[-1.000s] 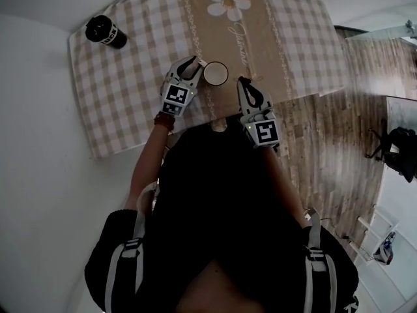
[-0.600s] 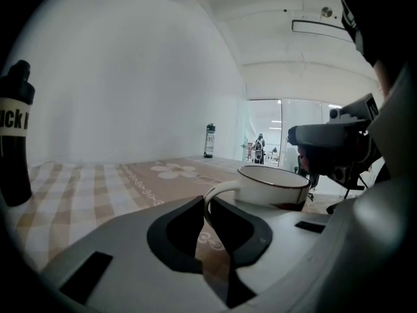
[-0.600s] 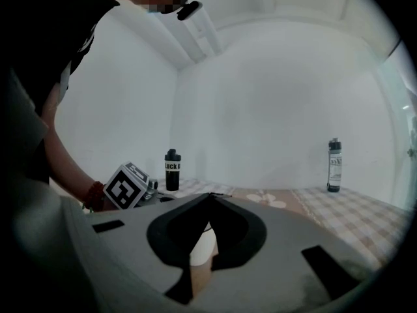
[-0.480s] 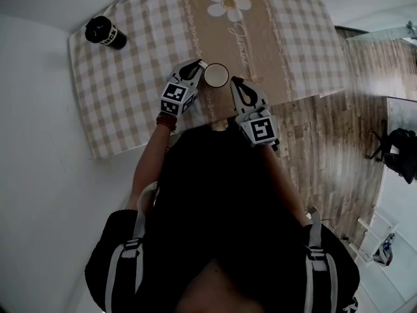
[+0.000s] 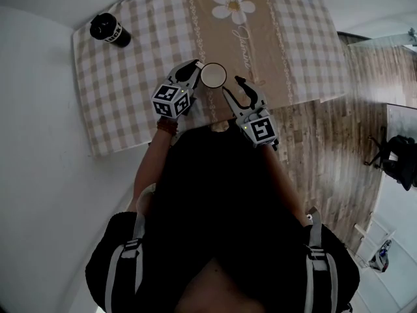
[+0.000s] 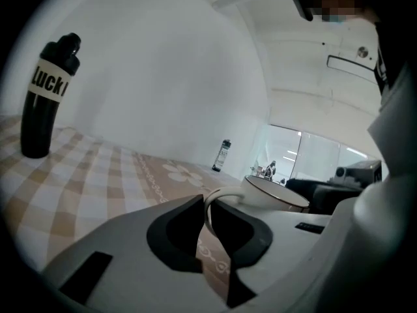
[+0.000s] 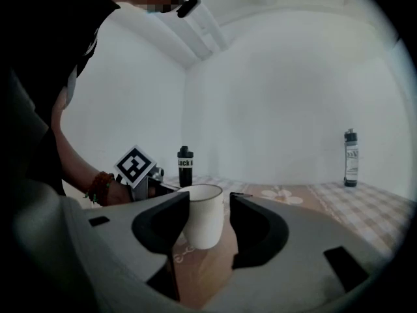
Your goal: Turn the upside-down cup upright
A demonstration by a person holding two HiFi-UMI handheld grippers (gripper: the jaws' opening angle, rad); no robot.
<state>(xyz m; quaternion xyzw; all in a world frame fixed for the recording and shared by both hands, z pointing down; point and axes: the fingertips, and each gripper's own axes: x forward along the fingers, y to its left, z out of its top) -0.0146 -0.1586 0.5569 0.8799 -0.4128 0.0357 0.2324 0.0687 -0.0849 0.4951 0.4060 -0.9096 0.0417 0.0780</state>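
Cup [image 5: 214, 75], upright at upper centre, is gripped by its handle [image 6: 218, 197] in the just-closed left claw [image 5: 194, 72], while the just-opened right claw [image 5: 232, 85] is held released at its lower right, with nothing clamped between its jaws.

Person at the bench, from above: a loose black top [image 5: 221, 194] covers the torso, its dark sleeves ending at the elbows and leaving the forearms bare. Two pale grey shoulder straps [image 5: 133, 245] with darker buckles run down the chest (one on each side). A string of reddish-brown beads [image 7: 98, 186], one bead green, circles the left wrist
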